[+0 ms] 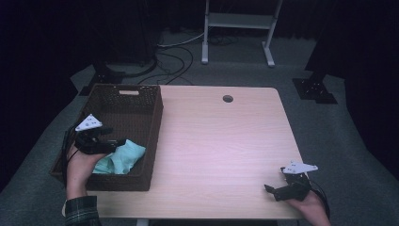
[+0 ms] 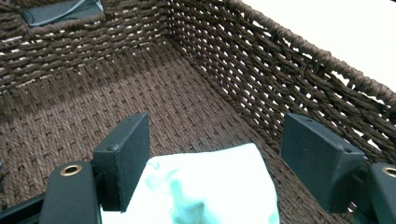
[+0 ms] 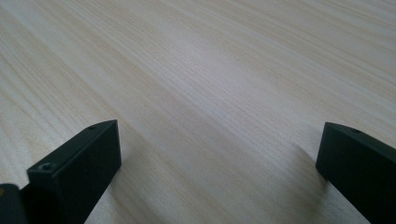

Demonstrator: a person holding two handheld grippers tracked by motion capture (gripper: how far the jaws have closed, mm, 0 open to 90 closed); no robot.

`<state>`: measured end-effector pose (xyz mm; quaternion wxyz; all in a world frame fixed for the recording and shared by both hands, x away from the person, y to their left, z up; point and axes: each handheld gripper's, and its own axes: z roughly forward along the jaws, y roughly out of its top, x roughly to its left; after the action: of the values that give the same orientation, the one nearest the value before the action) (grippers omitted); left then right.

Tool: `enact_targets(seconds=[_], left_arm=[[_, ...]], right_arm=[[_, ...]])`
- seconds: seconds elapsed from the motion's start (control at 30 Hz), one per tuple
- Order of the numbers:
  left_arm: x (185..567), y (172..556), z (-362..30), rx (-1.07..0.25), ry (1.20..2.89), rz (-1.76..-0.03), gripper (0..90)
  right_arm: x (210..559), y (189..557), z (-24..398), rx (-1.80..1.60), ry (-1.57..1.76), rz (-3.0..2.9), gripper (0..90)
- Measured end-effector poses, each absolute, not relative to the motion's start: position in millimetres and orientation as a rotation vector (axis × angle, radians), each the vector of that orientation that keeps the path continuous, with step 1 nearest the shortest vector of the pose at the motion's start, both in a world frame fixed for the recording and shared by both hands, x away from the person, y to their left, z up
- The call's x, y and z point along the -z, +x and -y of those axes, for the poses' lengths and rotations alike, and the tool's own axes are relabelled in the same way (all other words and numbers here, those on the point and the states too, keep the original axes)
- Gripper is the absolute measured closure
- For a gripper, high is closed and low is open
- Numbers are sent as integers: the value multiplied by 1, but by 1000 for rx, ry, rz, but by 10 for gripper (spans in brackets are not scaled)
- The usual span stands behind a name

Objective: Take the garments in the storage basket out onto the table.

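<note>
High view: the left gripper (image 1: 117, 141) sits inside the brown woven basket (image 1: 153, 127), which occupies the 9 o'clock side of the desk (image 1: 221, 155). A pale green cloth (image 1: 123, 157) lies crumpled on the basket floor at the basket's 5 o'clock corner, close to the near wall. The left gripper hangs directly over the cloth, its tips pointing toward 3 o'clock.

Left gripper view: both black jaws stand wide apart, with nothing pressed between them. The cloth (image 2: 210, 186) lies below and between the jaws, at 6 o'clock in this view. The left jaw overlaps the cloth's edge here; whether it touches the fabric cannot be told. The right jaw stands clear of the cloth, near the basket's side wall (image 2: 280, 70). The basket's handle cutout (image 2: 60, 11) shows at 11 o'clock.

High view: the right gripper (image 1: 270, 189) rests low at the desk's 5 o'clock corner, well apart from the basket, tips pointing toward 9 o'clock.

Right gripper view: its jaws are spread wide apart over bare wood grain (image 3: 210, 84), with nothing between them.

A round cable hole (image 1: 227, 99) sits near the desk's 12 o'clock edge.
</note>
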<state>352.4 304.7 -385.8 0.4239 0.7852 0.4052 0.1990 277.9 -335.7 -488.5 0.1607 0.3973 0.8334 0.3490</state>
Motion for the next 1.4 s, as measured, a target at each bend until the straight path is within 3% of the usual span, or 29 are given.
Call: enact_targets(seconds=[1.4], left_arm=[[402, 364, -289, -413, 2232, -1117, 224]], right_arm=[[489, 278, 336, -997, 1135, -2380, 0]])
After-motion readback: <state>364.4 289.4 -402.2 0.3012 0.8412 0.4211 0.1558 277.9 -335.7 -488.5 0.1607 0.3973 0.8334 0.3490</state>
